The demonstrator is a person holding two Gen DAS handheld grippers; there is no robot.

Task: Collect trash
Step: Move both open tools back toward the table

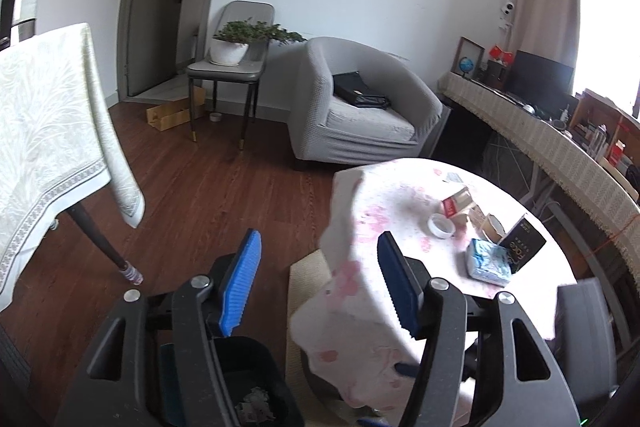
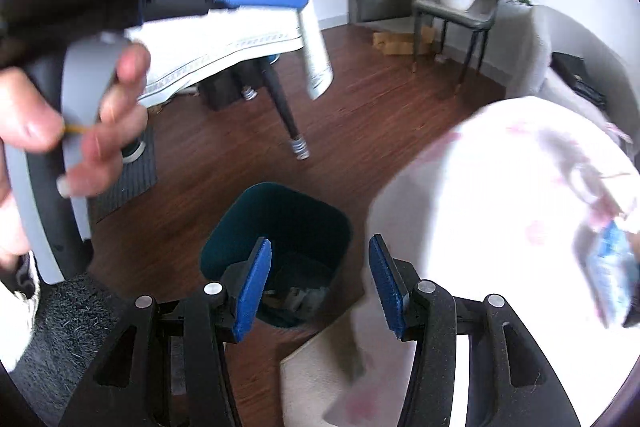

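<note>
Left wrist view. Left gripper [image 1: 320,281]: matte black plastic arms, ribbed blue rubber pads, jaws well apart, nothing held between them. Below the left pad, a dark round-cornered plastic trash bin [image 1: 256,351] on the floor, crumpled grey scraps inside. Right of the bin, a round table [image 1: 360,211] under a thin white cloth with faded pink blotches, the cloth hanging in soft folds over the near edge. On the table, beyond the right pad and apart from it: a white tape roll [image 1: 440,225], a red-and-white carton [image 1: 456,203], a crinkled pale-blue tissue pack [image 1: 488,262], a glossy black box [image 1: 523,243] standing tilted against the pack. Past the table from the bin, a grey fabric armchair [image 1: 360,107] with rounded back. Left of the armchair, a padded chair bearing a potted plant [image 1: 236,45] in a white bowl-shaped pot. Dark red-brown wood-plank floor [image 1: 220,183]; white walls with red paper hangings.

Right wrist view, blurred. Right gripper [image 2: 320,283]: same black arms and blue ribbed pads, about half open, empty. Trash bin [image 2: 280,223] directly beyond the gap, nearer the left pad, rim dark teal, scraps at the bottom. Right of the bin, the white-clothed table, overexposed. Upper left from the bin, a hand [image 2: 80,115] wrapped round the grey handle of the other gripper.
</note>
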